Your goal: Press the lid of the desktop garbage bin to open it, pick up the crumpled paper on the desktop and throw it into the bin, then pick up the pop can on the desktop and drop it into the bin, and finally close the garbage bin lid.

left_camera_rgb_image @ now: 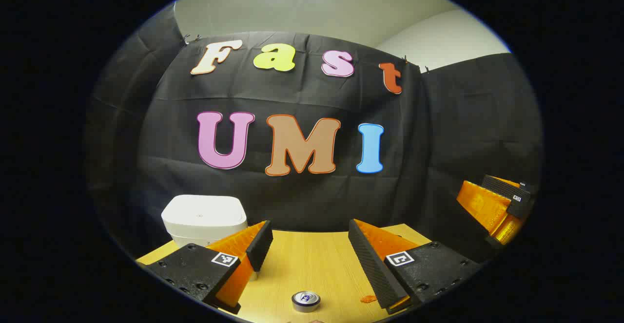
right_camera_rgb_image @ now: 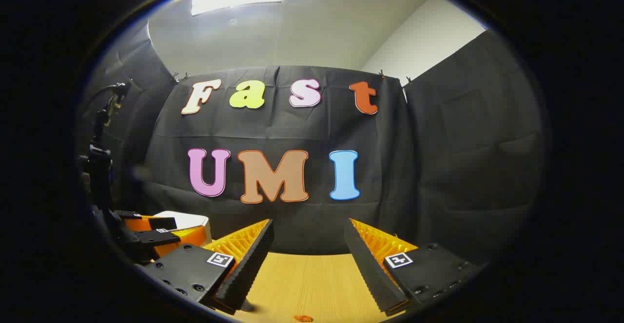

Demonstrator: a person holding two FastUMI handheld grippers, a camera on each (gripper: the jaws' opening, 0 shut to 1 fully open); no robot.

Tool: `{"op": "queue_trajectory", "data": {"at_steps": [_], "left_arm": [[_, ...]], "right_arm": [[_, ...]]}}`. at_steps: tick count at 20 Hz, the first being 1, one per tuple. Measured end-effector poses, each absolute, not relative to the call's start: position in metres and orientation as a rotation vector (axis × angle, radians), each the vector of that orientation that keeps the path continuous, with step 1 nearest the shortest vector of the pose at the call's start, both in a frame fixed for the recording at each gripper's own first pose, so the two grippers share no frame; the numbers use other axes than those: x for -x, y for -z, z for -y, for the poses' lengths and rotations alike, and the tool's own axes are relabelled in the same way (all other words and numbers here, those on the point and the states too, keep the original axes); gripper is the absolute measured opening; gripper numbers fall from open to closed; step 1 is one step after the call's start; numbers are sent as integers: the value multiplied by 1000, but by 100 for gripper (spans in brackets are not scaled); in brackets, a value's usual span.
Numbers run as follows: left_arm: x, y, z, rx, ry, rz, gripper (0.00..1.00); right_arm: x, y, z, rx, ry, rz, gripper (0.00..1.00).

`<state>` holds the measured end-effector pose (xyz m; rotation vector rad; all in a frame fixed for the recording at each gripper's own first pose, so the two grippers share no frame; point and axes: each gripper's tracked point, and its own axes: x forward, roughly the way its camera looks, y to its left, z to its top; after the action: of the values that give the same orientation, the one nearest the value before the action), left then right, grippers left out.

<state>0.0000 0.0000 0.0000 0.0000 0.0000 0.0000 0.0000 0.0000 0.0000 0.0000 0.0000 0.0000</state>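
A white garbage bin (left_camera_rgb_image: 204, 218) with its lid down stands at the back left of the wooden table (left_camera_rgb_image: 312, 259), against the black cloth. The pop can (left_camera_rgb_image: 305, 301) stands upright near the table's front edge, its silver top facing me, between and below my left gripper's fingers. My left gripper (left_camera_rgb_image: 307, 242) is open and holds nothing. In the right gripper view, my right gripper (right_camera_rgb_image: 308, 240) is also open and empty above the table (right_camera_rgb_image: 312, 279). The other gripper (right_camera_rgb_image: 163, 233) hangs at the left there, in front of the bin (right_camera_rgb_image: 187, 219). The right gripper also shows at the left gripper view's right edge (left_camera_rgb_image: 497, 206).
A small orange scrap (left_camera_rgb_image: 368, 299) lies on the table to the right of the can; a similar orange scrap (right_camera_rgb_image: 303, 318) shows at the bottom of the right gripper view. A dark stand with cables (right_camera_rgb_image: 100, 167) rises at the left of the booth.
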Motion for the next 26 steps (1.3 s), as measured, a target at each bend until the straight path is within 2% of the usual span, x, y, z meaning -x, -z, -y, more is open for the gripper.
{"op": "queue_trajectory", "data": {"at_steps": [18,26], "left_arm": [[11,-25,-30,-27,-104,102,94],[11,-20,-37,-25,-123,92,94]], "right_arm": [[-13,6,-25,-16,-89,-10,96],[-14,6,-32,-11,-114,-12,96]]}}
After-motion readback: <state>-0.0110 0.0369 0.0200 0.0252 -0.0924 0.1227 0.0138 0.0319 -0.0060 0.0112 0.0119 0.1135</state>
